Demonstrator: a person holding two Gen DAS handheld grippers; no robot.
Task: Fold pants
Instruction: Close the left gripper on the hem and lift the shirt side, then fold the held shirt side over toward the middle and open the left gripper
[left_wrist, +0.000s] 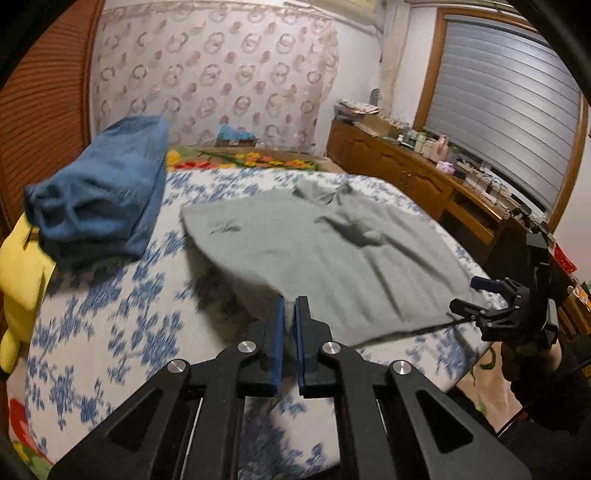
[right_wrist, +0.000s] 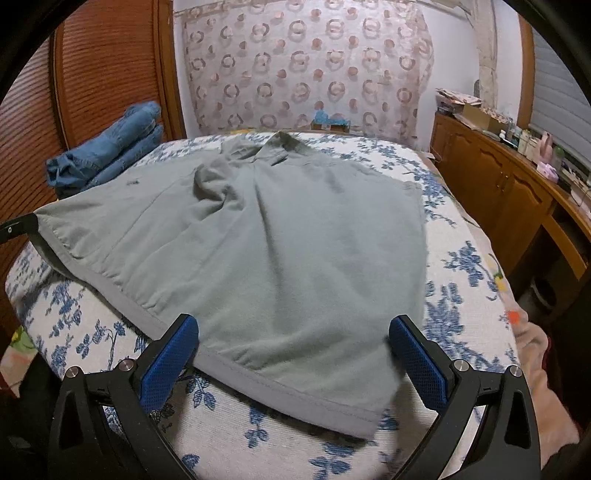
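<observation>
Grey-green pants (right_wrist: 280, 251) lie spread on the floral bed (right_wrist: 461, 258), long axis running straight away from the right tongs (right_wrist: 293, 354), hem nearest them and the far end rumpled toward the curtain (right_wrist: 306, 62). Those tongs hang wide open, one finger at each side of the hem. The left tongs (left_wrist: 290, 317) are clamped on a lifted corner of the cloth. Only the left view shows the yellow plush (left_wrist: 18, 280) beside the folded jeans (left_wrist: 99, 192) and the right tongs at the cloth's edge. The right view alone shows the hem band in full.
</observation>
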